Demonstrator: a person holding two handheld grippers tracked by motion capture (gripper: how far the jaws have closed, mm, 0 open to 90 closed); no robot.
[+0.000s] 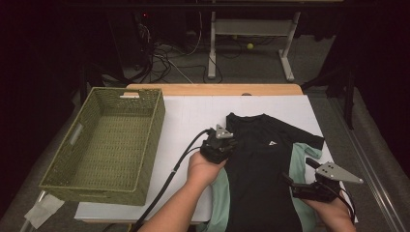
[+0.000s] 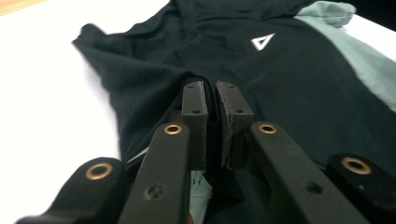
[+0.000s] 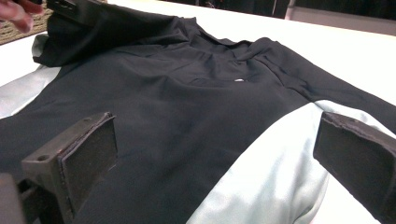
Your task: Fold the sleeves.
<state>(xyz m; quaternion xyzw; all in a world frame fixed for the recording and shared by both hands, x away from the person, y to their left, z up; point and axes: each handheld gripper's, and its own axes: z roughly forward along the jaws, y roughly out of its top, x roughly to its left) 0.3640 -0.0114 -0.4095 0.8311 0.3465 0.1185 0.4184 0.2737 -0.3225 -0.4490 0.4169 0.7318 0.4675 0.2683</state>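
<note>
A black T-shirt (image 1: 261, 169) with a small white triangle logo (image 2: 262, 41) lies spread over a pale green garment (image 1: 300, 157) on the white tabletop. My left gripper (image 1: 231, 143) is shut on a fold of the black shirt (image 2: 212, 100) at its left sleeve, which it lifts off the table. My right gripper (image 1: 296, 181) stands open by the shirt's right edge, jaws wide apart above the black shirt (image 3: 187, 116) and the pale green cloth (image 3: 266, 172), holding nothing.
A woven olive basket (image 1: 107, 142) stands at the table's left. The white table cover (image 1: 188, 121) shows between the basket and the shirt. Cables and a desk frame (image 1: 251, 34) lie on the floor beyond the far edge.
</note>
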